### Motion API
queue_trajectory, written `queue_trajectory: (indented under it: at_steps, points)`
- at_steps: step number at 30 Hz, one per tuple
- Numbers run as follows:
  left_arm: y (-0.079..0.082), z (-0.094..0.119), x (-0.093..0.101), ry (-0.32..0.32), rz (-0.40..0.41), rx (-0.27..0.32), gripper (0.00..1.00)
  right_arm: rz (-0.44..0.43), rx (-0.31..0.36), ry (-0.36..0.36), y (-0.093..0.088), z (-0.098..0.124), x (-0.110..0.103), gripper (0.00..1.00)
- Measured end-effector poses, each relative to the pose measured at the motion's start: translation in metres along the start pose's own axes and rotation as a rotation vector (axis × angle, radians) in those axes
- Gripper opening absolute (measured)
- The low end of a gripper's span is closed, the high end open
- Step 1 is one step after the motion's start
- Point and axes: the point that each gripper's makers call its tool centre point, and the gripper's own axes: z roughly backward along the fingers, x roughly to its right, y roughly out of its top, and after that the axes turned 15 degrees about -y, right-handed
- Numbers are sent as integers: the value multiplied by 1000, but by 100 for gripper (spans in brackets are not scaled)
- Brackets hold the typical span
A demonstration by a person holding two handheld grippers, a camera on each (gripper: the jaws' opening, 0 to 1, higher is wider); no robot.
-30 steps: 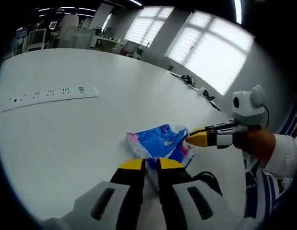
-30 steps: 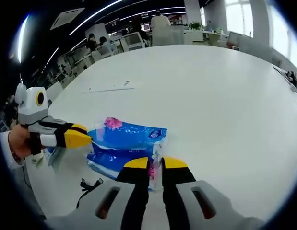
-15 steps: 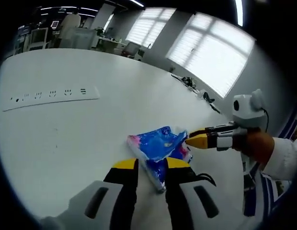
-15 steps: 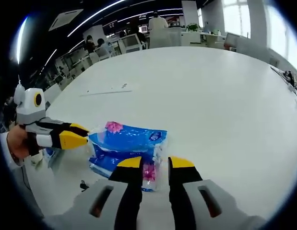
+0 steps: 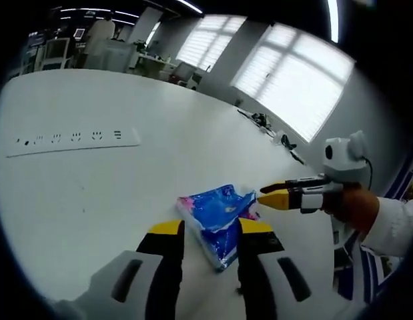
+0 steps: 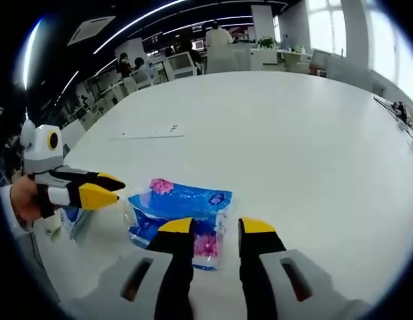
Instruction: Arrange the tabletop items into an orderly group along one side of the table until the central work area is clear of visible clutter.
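A blue plastic packet (image 5: 216, 215) with pink print lies flat on the white table (image 5: 113, 187). My left gripper (image 5: 211, 228) is open, and the near end of the packet lies between its yellow tips. The right gripper (image 5: 263, 195) reaches in from the right, its tips just off the packet's far corner. In the right gripper view, the same packet (image 6: 183, 205) lies ahead of my open right gripper (image 6: 216, 227), one end between the jaws. The left gripper (image 6: 113, 187) comes in from the left, a little short of the packet.
A white power strip (image 5: 73, 139) lies on the far side of the table (image 6: 293, 140), also seen as the power strip (image 6: 153, 133). Cables (image 5: 267, 124) sit at the table's window edge. Another bluish packet (image 6: 71, 220) lies near the table edge under the left gripper. Desks and people fill the background.
Both grippers' jaws have spread from nearly closed on the packet to wide apart. The packet now rests flat on the table, and both grippers have drawn back slightly.
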Motion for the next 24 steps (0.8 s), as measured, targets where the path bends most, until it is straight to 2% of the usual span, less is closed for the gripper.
queue_trajectory:
  at_steps: [17, 24]
  points:
    - [20, 17, 6, 4, -23, 40, 44, -7, 66, 7, 29, 20, -7, 33]
    - [30, 26, 10, 3, -36, 56, 53, -9, 95, 13, 41, 30, -12, 37]
